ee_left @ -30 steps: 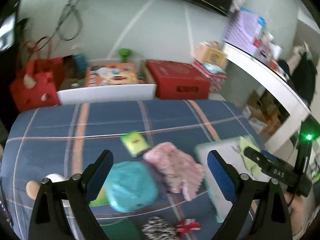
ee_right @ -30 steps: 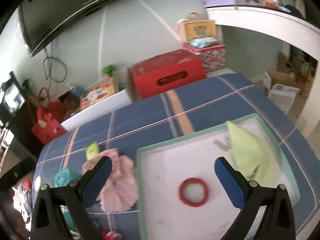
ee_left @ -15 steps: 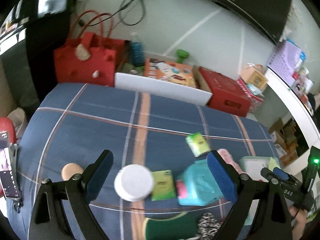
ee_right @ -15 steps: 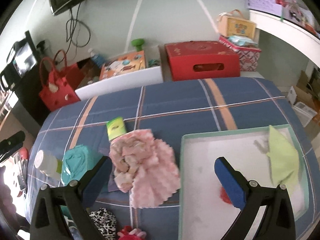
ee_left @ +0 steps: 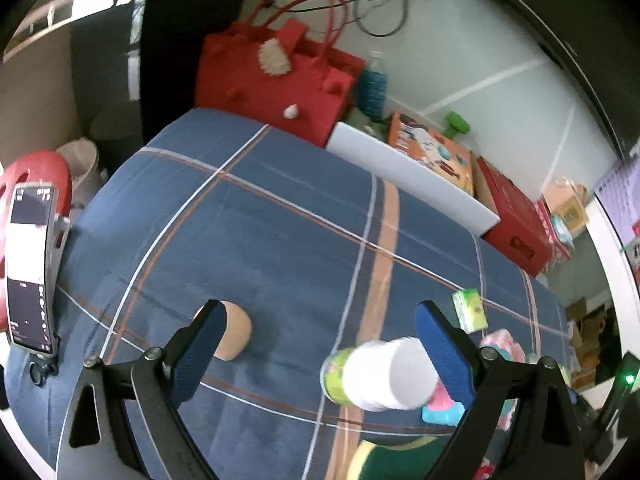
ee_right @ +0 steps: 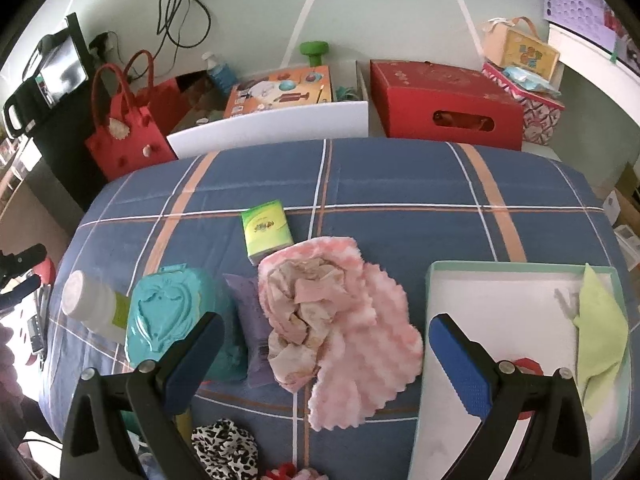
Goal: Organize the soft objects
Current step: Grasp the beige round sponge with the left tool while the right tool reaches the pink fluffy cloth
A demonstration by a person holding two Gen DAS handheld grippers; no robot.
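Both tools [ee_left: 316,338] [ee_right: 324,346] gape empty; pink cloth [ee_right: 344,320] lies lengthwise pointing away from the right tool

My pink scalloped cloth [ee_right: 352,332] lies crumpled on the plaid bedspread, bunched over a beige rag [ee_right: 304,316]. A leopard-print scrunchie [ee_right: 226,446] sits nearer me. In the white tray [ee_right: 492,280] to the right rests a lime-green cloth [ee_right: 598,332], beside a red hair tie [ee_right: 528,364].

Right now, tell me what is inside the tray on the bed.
The tray holds a light green cloth at its right side and a red ring, partly hidden behind the right gripper. The rest shows bare white.
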